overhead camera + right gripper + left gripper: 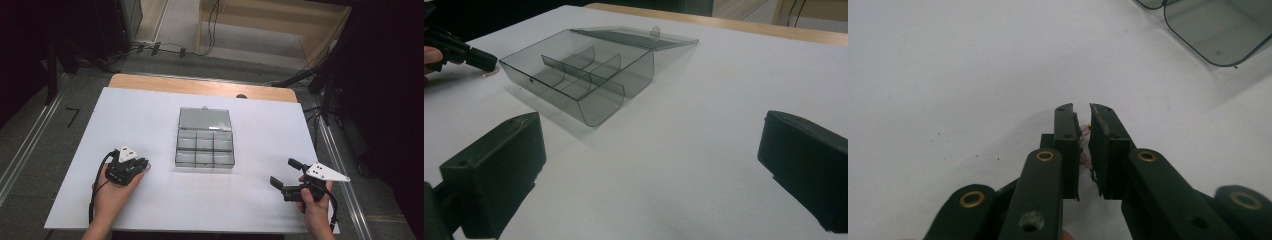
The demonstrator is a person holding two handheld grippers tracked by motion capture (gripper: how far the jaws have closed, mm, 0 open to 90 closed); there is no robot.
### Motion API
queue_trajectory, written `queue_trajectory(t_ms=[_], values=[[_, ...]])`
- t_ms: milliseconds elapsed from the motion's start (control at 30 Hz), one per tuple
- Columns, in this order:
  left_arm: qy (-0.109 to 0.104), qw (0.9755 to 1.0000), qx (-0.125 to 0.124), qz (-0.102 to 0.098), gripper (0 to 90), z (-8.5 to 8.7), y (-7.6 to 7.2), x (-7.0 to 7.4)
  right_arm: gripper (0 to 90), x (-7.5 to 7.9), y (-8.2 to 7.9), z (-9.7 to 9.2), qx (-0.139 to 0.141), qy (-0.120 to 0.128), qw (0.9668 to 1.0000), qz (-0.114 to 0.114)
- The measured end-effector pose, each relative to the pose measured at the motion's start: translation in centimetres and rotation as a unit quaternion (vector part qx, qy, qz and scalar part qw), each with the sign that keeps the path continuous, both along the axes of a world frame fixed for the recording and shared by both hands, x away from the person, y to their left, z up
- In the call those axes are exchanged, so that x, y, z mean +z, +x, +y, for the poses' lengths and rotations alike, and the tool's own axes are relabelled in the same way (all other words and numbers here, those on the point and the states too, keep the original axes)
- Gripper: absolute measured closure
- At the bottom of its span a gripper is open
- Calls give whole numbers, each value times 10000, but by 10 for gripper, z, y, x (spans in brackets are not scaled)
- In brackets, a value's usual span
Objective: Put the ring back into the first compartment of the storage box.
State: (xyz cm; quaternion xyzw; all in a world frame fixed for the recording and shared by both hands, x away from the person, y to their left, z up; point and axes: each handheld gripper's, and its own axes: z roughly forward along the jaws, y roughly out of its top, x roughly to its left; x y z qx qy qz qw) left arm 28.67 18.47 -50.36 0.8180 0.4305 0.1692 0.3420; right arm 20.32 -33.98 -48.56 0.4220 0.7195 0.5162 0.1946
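Left gripper view: indistinct pinkish scrap [1085,145] between tool's pads.

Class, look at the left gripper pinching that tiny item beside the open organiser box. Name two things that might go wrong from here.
1. The left gripper pinches a small pinkish item by a thin sliver between its nearly closed pads; it may slip out during the lift.
2. The compartment box has narrow cells, so a release may land in the wrong one or outside.

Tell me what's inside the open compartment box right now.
The smoky compartment box shows only dividers and bare compartments where visible; its near front wall hides some floor. A small pinkish item sits between the left gripper's fingers.
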Motion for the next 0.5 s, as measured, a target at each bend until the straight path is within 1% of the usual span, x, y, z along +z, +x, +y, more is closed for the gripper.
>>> queue_trajectory(t_ms=[33,100,333,500], values=[[-14,10000,7,2,862,0,0,0,0,0,0,0,-8,-3,10000,13],[-11,10000,17,19,862,0,0,0,0,0,0,-1,-7,1,10000,15],[-215,9997,41,127,867,4,2,0,0,-1,1,0,10,-13,10000,22],[-256,9996,19,127,879,5,2,0,0,-1,1,0,6,-13,10000,24]])
